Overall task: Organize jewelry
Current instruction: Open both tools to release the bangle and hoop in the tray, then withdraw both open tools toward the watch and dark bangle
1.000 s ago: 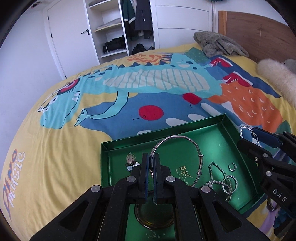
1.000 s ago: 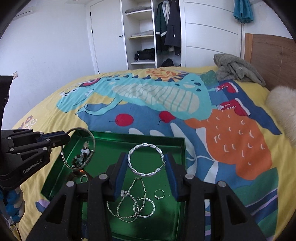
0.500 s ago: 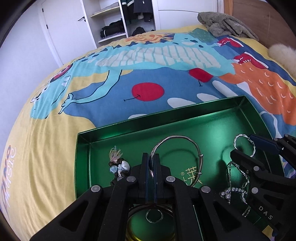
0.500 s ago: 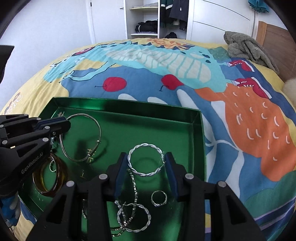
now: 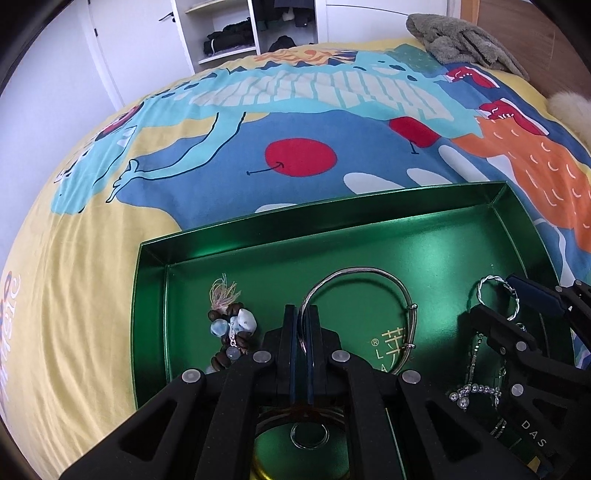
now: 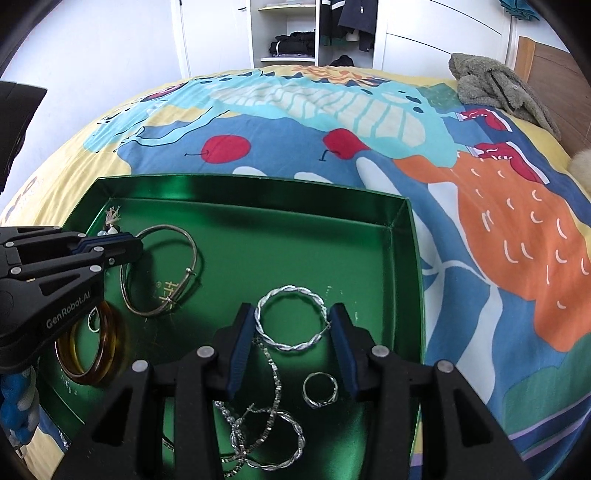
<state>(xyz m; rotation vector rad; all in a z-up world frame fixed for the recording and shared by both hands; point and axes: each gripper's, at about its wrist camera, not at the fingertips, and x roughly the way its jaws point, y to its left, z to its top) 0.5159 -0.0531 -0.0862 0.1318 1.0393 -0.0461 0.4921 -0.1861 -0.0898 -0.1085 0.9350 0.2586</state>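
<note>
Bedroom; bed (image 6: 480,240) under dinosaur-print cover fills view, white wardrobe (image 6: 295,33) behind, grey plush toy (image 6: 495,85) near headboard. Green tray (image 6: 413,258) lies on cover.

Left gripper (image 5: 301,325) clamped on thin silver bangle (image 5: 369,273); bangle's far side seems to touch tray floor. Right gripper (image 6: 293,332) closed across twisted silver bracelet (image 6: 291,321), pads touching its two sides.

Amber bangle (image 6: 107,354) in tray's left part; beaded bracelet (image 5: 231,339) near left wall; chain necklace (image 6: 273,398) below twisted bracelet; small ring (image 6: 320,389) beside right finger.
</note>
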